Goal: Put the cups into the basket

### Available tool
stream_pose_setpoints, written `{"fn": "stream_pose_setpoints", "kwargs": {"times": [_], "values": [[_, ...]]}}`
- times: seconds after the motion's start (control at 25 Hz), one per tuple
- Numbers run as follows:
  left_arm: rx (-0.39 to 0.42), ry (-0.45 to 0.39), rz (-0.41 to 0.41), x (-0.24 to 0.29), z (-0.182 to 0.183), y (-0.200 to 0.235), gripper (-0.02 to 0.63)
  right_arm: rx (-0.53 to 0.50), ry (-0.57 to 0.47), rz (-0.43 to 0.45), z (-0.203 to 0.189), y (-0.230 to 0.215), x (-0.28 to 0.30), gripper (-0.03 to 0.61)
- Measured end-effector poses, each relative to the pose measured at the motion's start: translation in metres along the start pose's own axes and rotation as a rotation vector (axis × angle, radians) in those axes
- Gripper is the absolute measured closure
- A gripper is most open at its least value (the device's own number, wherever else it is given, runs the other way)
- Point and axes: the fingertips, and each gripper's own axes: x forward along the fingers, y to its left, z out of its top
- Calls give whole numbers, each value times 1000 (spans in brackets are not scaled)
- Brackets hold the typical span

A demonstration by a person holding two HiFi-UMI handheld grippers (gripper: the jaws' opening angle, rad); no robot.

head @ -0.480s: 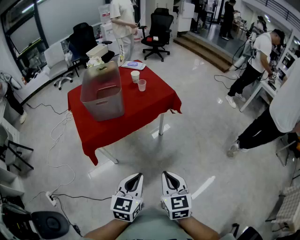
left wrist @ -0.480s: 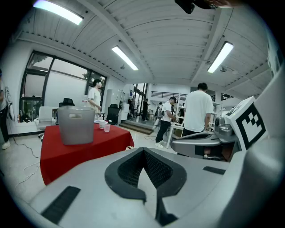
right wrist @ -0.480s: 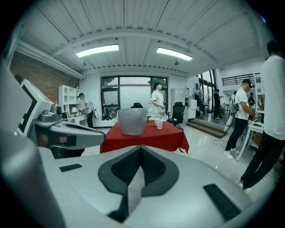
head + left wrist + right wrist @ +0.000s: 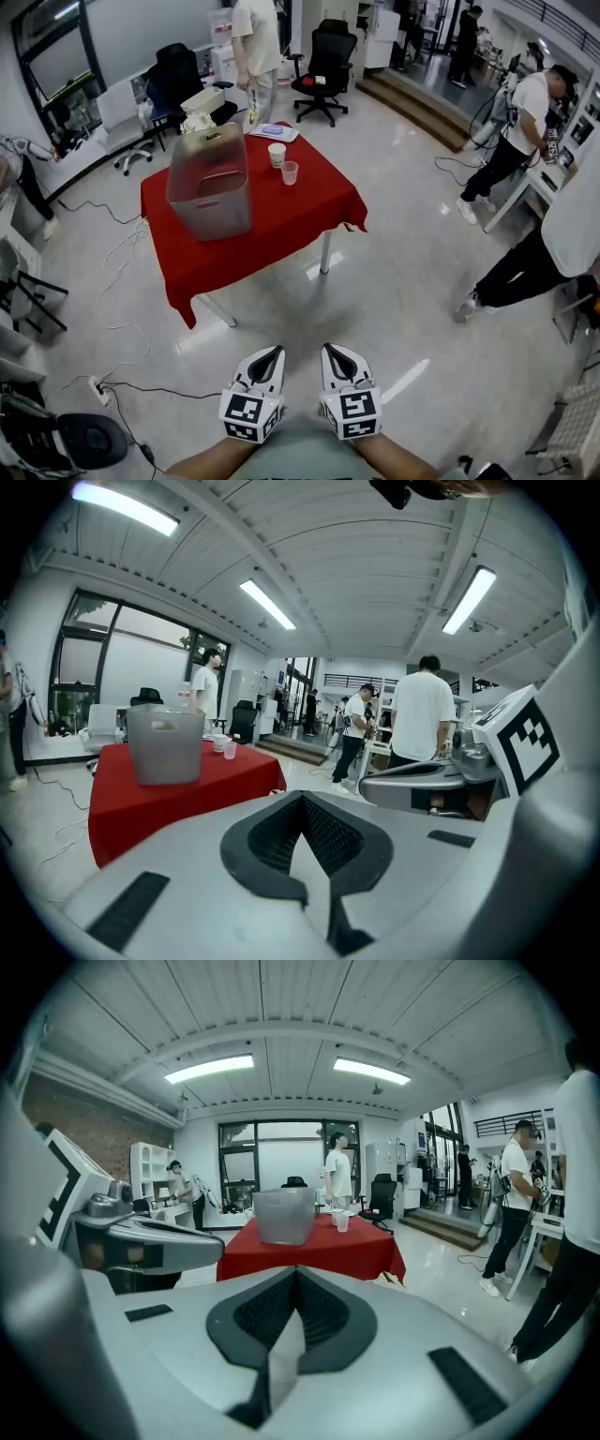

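A white paper cup and a clear plastic cup stand upright near the far right of the red-clothed table. A grey translucent basket stands to their left on the same table. My left gripper and right gripper hover side by side over the floor, well short of the table, both shut with nothing in them. In the left gripper view the basket and cups are far ahead of the shut gripper. The right gripper view shows the basket and cups beyond its shut gripper.
A flat blue-and-white item lies at the table's far edge. A person stands behind the table and others stand to the right. Office chairs are at the back. Cables and a power strip lie on the floor at left.
The table and basket sit slightly lower and further right in the head view. Both grippers keep the same pose, shut.
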Motion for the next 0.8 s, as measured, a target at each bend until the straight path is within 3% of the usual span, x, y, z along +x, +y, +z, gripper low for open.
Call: {"fn": "stream_pose_setpoints", "kwargs": {"times": [0.8], "values": [[-37, 3, 151, 9, -8, -47, 612, -46, -43, 82, -2, -52, -26, 566]]}}
